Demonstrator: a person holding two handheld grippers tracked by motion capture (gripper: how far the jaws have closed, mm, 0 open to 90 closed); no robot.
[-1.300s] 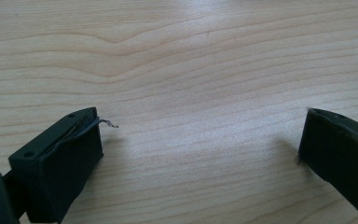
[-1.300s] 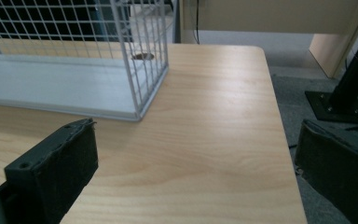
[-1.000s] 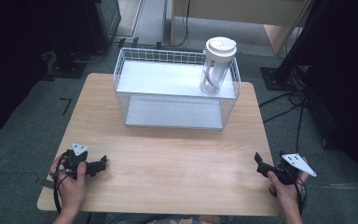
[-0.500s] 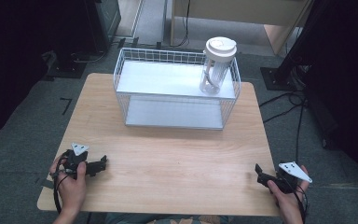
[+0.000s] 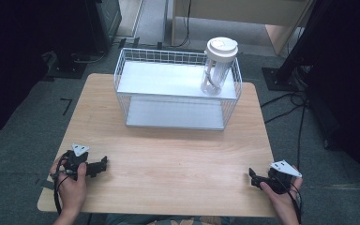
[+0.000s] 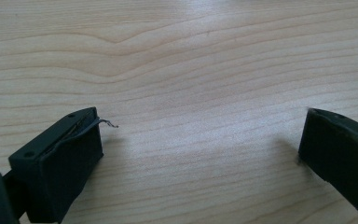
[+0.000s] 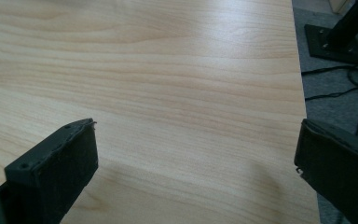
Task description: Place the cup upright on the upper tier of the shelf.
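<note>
A white wire basket rack stands at the far middle of the wooden table. On its upper shelf, at the right end, stands a clear tumbler with a white lid. My left gripper rests low on the table near the front left corner, held by a hand. Its jaws stand wide apart over bare wood, with nothing between them. My right gripper sits near the front right corner, also held by a hand. It is open too, with bare wood between its jaws.
The table's right edge runs close to the right gripper, with grey floor and black cables beyond. Black stands and dark equipment flank the table at the back. Bare wood lies between the rack and both grippers.
The right gripper has drawn back toward the front right corner of the table and sits lower. The left gripper has hardly moved. The rack and tumbler are unchanged.
</note>
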